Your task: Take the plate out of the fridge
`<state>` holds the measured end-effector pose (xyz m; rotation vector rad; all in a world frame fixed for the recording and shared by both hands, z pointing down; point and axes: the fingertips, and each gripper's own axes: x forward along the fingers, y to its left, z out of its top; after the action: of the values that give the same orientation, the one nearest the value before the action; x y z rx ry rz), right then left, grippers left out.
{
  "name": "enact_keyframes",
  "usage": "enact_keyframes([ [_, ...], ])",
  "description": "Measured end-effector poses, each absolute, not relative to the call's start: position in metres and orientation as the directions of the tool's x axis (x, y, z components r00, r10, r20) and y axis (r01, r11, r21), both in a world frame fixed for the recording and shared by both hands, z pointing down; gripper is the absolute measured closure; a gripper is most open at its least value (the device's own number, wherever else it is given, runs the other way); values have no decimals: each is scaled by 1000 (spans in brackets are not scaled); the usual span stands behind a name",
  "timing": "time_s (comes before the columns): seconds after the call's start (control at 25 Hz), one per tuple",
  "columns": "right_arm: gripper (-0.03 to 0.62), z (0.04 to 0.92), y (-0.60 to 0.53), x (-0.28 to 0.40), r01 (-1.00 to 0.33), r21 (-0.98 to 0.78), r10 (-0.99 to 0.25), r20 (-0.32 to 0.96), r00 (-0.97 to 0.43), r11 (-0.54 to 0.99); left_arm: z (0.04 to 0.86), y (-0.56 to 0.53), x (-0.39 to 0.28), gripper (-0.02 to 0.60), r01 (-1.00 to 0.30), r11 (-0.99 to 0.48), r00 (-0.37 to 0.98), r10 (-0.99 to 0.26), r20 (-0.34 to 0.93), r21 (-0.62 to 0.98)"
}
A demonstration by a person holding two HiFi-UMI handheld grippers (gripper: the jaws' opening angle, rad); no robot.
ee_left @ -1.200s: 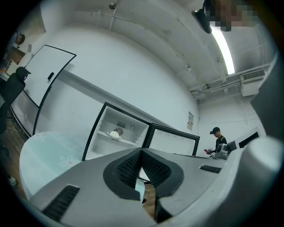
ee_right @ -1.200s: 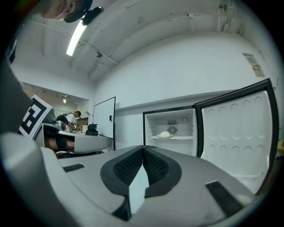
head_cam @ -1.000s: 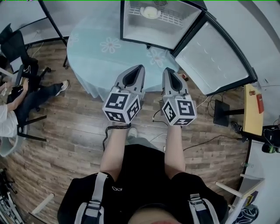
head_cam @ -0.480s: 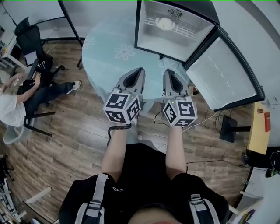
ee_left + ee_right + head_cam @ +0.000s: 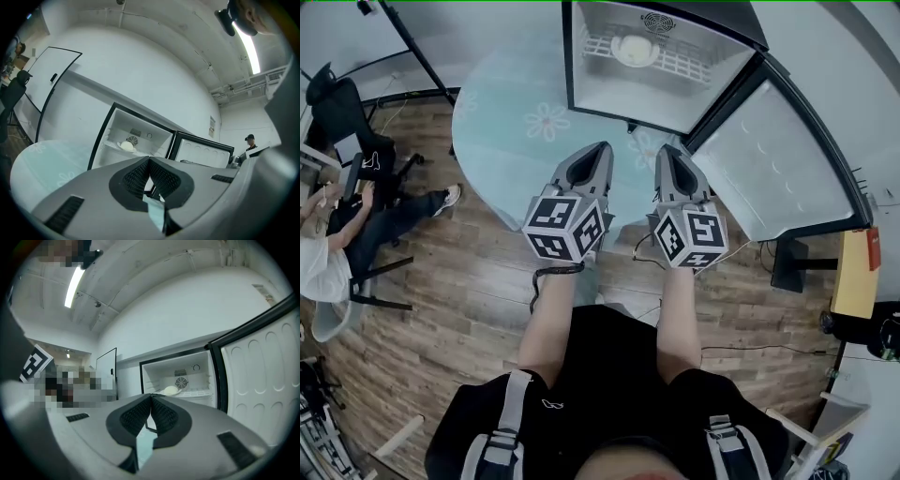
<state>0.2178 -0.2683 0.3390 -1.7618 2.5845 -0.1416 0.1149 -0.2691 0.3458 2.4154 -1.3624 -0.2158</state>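
Note:
A small fridge (image 5: 581, 56) stands open on a round table, its door (image 5: 778, 159) swung out to the right. On its wire shelf sits a white plate (image 5: 635, 50) with a pale round lump on it; the plate (image 5: 126, 146) shows in the left gripper view and the plate (image 5: 171, 390) in the right gripper view. My left gripper (image 5: 602, 148) and right gripper (image 5: 666, 152) are held side by side over the table's near edge, pointing at the fridge, well short of it. Both are shut and hold nothing: left gripper (image 5: 149, 160), right gripper (image 5: 151, 395).
The round table (image 5: 506, 141) has a pale blue cloth with flower prints. A seated person (image 5: 337, 234) and a black office chair (image 5: 337, 103) are at the left. A yellow-topped stand (image 5: 853, 272) and cables lie on the wooden floor at the right.
Both grippers have come forward toward the table and fridge, side by side. The fridge sits larger and nearer in the head view. Jaws stay shut.

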Motion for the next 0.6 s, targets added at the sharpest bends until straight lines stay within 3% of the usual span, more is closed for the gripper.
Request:
enact_keyframes([
  [0.6,589,355,-392,223,-935,-41,-926,129,-354,352,358,-409,114,568,-793,-425,490,-871,41,437],
])
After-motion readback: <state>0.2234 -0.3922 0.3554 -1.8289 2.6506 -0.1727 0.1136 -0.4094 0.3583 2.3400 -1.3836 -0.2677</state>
